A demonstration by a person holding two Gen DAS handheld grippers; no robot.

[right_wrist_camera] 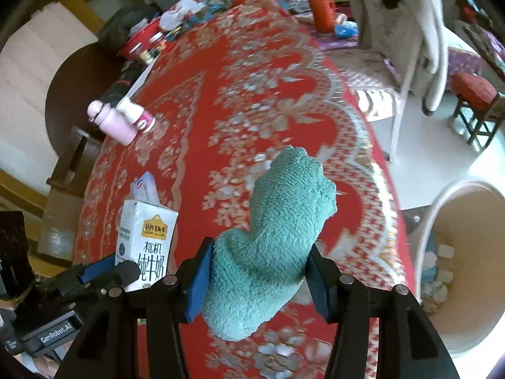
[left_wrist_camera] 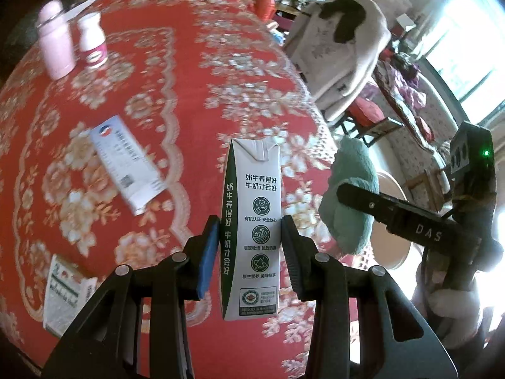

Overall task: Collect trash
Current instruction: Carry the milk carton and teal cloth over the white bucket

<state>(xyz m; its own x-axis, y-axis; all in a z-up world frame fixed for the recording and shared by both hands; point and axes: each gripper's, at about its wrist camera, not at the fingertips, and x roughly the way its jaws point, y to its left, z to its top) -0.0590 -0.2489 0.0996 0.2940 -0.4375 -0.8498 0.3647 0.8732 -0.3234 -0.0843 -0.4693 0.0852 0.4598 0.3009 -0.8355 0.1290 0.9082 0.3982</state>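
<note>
A white and green milk carton stands upright between the blue pads of my left gripper, which is shut on it above the red floral tablecloth. My right gripper is shut on a fluffy teal cloth. In the left wrist view that cloth shows at the right, held off the table's edge. The right wrist view shows the carton at lower left. A cream bin with pale scraps inside stands on the floor to the right of the table.
A pink bottle and a small white bottle with a red label stand at the far left. A flat white packet and another box lie on the cloth. A chair draped with a white coat stands beyond the table.
</note>
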